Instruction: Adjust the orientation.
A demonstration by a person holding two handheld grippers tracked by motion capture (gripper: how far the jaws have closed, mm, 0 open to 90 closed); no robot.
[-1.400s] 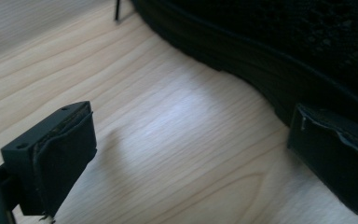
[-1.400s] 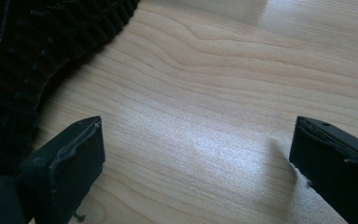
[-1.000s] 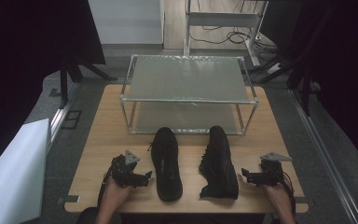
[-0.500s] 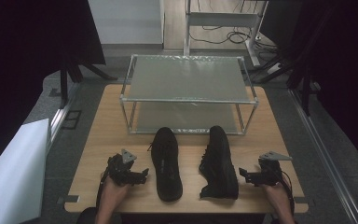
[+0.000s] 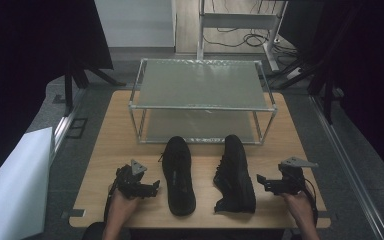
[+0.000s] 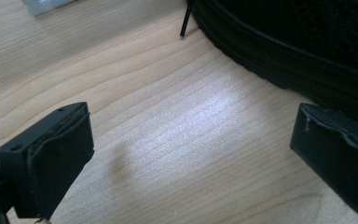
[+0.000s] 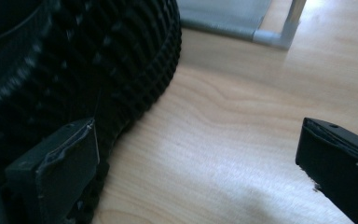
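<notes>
Two black shoes lie side by side on the wooden table (image 5: 105, 150). The left shoe (image 5: 179, 175) rests sole down, and its side fills the upper right of the left gripper view (image 6: 307, 42). The right shoe (image 5: 236, 172) shows its ribbed sole (image 7: 74, 60) in the right gripper view. My left gripper (image 5: 152, 189) is open just left of the left shoe, over bare wood (image 6: 191, 154). To the right of the right shoe, my right gripper (image 5: 263, 184) is open (image 7: 200, 172), its left pad (image 7: 60, 172) close against the sole.
A two-tier metal rack (image 5: 200, 82) with frosted shelves stands behind the shoes; one of its feet (image 7: 270, 32) is close ahead of the right gripper. A white board (image 5: 10, 185) leans off the table's left. Cables and a stand (image 5: 240, 30) lie beyond.
Both hands have shifted only slightly near the table's front edge. The shoes have not moved, and both grippers stay open.
</notes>
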